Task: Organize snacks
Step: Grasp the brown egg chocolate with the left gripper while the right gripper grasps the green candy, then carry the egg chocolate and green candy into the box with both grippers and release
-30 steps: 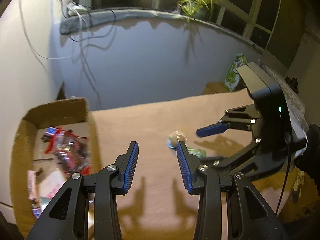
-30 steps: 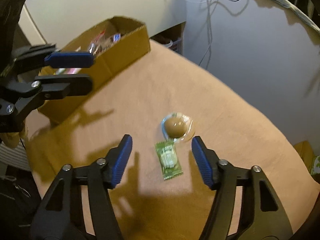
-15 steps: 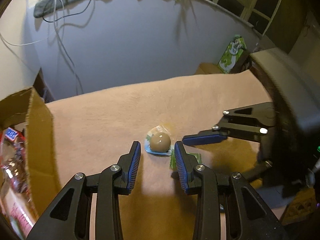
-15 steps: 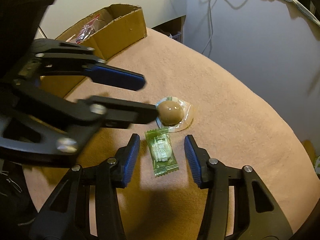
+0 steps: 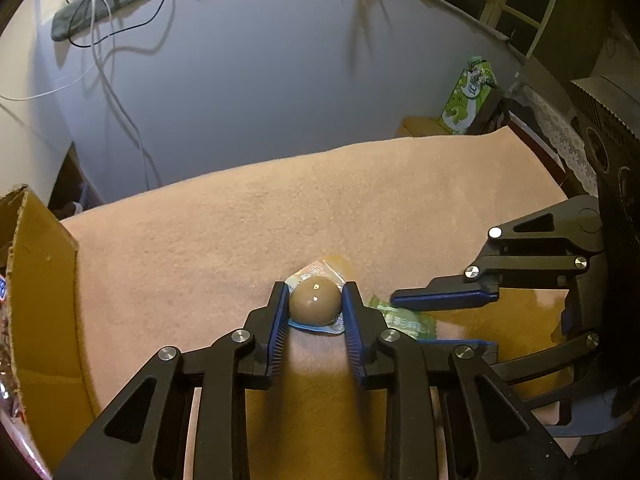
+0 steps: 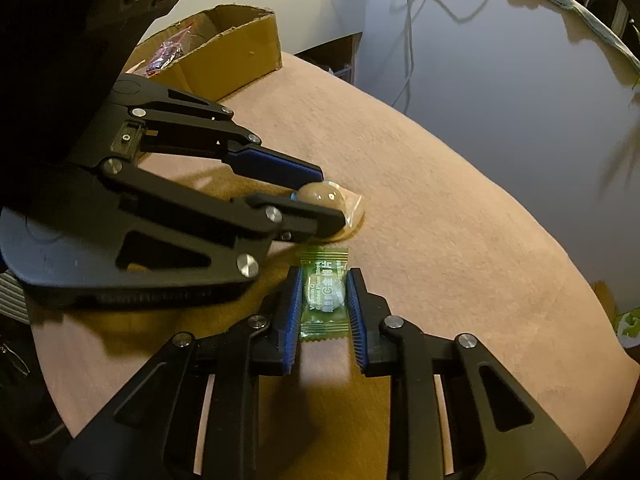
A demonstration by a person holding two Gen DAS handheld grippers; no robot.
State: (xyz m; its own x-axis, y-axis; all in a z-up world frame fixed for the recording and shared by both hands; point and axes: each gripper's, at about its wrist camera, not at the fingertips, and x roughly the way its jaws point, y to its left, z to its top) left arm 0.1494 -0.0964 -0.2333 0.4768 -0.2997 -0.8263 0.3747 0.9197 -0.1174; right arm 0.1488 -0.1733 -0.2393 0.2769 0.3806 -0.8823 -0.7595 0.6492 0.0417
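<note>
Tan felt-like cloth (image 5: 280, 208) covers the work surface on which both snacks rest. Left gripper (image 5: 315, 300): its jaws have just been closing, and the blue ribbed pads now stand against both sides of a brown round snack in a clear wrapper (image 5: 316, 300), which sits on the cloth; the wrapper's edges protrude in front of and behind the pads. In the right wrist view the same left gripper (image 6: 320, 200) reaches in from the left, tilted downward, with the brown round snack (image 6: 324, 196) at its fingertips. Right gripper (image 6: 323, 292): its jaws have also just been closing and are now clamped on a green wrapped candy (image 6: 323, 294), the pads pressing both long edges of the packet, which lies flat on the cloth just beside the round snack. The green wrapped candy (image 5: 404, 320) is partly hidden behind the left gripper's right finger in the left wrist view. Cardboard box (image 6: 236, 56) stands at the far left edge of the cloth, well apart from both snacks, with red-wrapped packets (image 6: 168, 50) inside. Cables (image 5: 104, 40) hang down the pale wall behind.
</note>
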